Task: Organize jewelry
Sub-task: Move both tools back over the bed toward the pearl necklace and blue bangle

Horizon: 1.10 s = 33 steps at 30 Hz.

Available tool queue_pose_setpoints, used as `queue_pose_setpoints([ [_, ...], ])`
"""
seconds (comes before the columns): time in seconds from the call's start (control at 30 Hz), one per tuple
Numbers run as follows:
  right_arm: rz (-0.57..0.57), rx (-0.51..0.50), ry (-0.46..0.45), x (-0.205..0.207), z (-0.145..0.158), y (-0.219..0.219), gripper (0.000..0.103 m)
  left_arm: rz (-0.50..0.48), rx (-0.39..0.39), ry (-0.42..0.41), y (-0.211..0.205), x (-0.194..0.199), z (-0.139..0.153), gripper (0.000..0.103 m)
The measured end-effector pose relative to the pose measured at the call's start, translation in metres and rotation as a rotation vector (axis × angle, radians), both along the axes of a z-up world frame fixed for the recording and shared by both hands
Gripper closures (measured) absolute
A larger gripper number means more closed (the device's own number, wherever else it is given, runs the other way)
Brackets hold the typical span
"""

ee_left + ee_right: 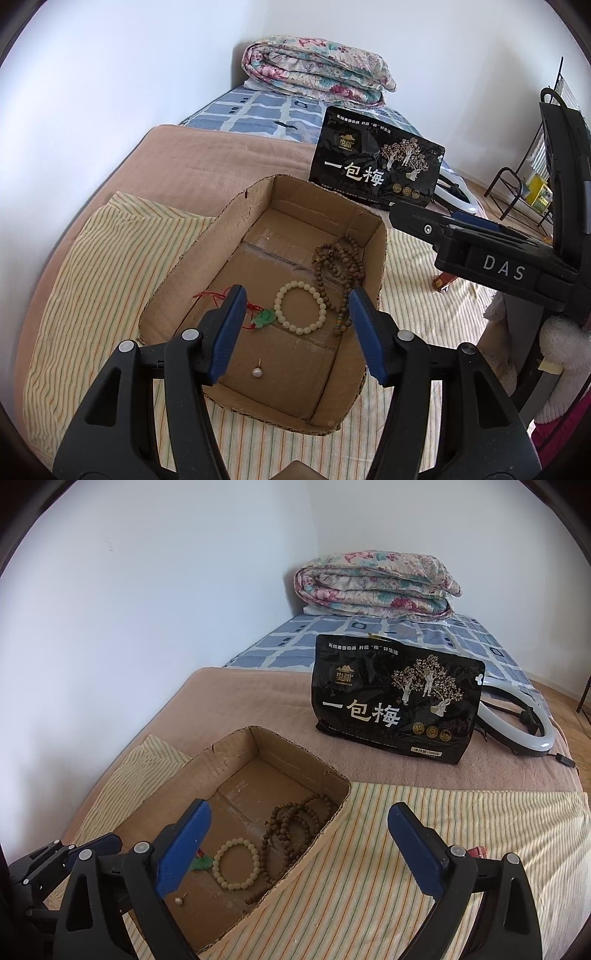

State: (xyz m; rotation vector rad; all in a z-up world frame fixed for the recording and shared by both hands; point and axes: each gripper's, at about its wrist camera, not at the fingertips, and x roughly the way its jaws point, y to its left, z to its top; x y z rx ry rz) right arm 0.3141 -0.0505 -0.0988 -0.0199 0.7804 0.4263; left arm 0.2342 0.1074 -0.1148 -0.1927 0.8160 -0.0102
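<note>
Striped cloth on a bed carries the cardboard box. Inside it are found the brown bead strand, the cream bracelet, the green pendant and the pearl earring. The left hand-held gripper is positioned over the box, its jaws parted and empty. The right hand-held gripper is spread wide and empty above the box's right wall. One small red item is seen outside on the cloth, just right of the right hand-held gripper, which is judged the nearer.

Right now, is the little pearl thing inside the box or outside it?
Inside. The pearl earring lies on the floor of the open cardboard box, near its front wall, apart from the white bead bracelet.
</note>
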Motion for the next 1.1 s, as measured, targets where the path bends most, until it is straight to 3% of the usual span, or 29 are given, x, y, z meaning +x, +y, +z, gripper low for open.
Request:
queue_pose_setpoints([
  [0.57,-0.034,-0.004,-0.074,-0.030,0.035,-0.047,0.002,-0.046,0.026,-0.081,-0.045,-0.017,0.030,0.044],
  [1.1,-0.099,-0.031,-0.130,-0.065,0.059,-0.124,0.001,-0.122,-0.012,-0.095,-0.102,-0.017,0.037,0.044],
])
